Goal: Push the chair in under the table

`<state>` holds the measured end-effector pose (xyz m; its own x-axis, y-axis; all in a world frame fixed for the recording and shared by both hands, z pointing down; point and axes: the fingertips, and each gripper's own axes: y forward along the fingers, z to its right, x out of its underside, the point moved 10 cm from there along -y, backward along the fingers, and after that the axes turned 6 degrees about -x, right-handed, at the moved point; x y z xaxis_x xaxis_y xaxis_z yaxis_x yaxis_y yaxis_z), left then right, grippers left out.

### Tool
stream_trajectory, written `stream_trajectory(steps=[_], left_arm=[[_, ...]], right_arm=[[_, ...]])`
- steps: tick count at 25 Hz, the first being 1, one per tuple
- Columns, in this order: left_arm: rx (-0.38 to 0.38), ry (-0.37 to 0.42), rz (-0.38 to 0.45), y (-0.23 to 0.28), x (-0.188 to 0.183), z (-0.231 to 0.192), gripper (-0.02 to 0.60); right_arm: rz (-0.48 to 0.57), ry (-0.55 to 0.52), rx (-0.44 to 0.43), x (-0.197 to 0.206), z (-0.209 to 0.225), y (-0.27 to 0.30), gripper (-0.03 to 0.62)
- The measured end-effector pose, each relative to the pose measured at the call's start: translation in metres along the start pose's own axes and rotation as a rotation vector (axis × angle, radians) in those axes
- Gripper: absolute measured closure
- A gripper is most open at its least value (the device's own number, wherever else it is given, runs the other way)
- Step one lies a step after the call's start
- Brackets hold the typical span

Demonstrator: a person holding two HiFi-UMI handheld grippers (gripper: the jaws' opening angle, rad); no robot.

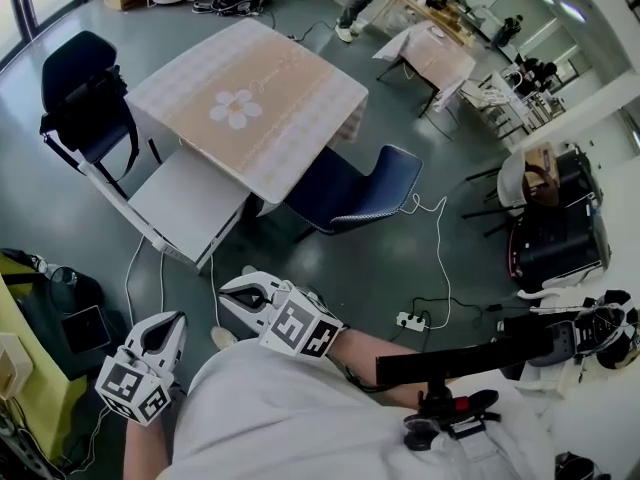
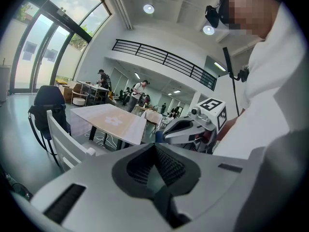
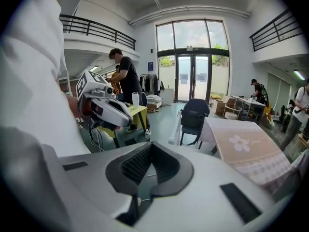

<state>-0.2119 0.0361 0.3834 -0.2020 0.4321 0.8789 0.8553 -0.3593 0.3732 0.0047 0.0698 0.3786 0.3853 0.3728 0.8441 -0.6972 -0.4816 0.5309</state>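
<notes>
Standing back from the table (image 1: 262, 96), a person keeps both grippers clenched shut and empty. Ahead of the left gripper (image 1: 165, 323) a white chair (image 1: 190, 206) sticks out from the table; beyond the right gripper (image 1: 230, 293) a blue chair (image 1: 355, 193) sits at the table's near edge

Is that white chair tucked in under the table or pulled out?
Pulled out: in the head view nearly the whole seat of the white chair lies bare beside the table, not beneath its top.
</notes>
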Motion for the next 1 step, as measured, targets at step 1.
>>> stream_trajectory(steps=[1], left_arm=[[0.007, -0.001, 0.001, 0.0017, 0.0005, -0.0015, 0.572]], right_arm=[[-0.007, 0.002, 0.005, 0.0001, 0.0009, -0.0005, 0.582]])
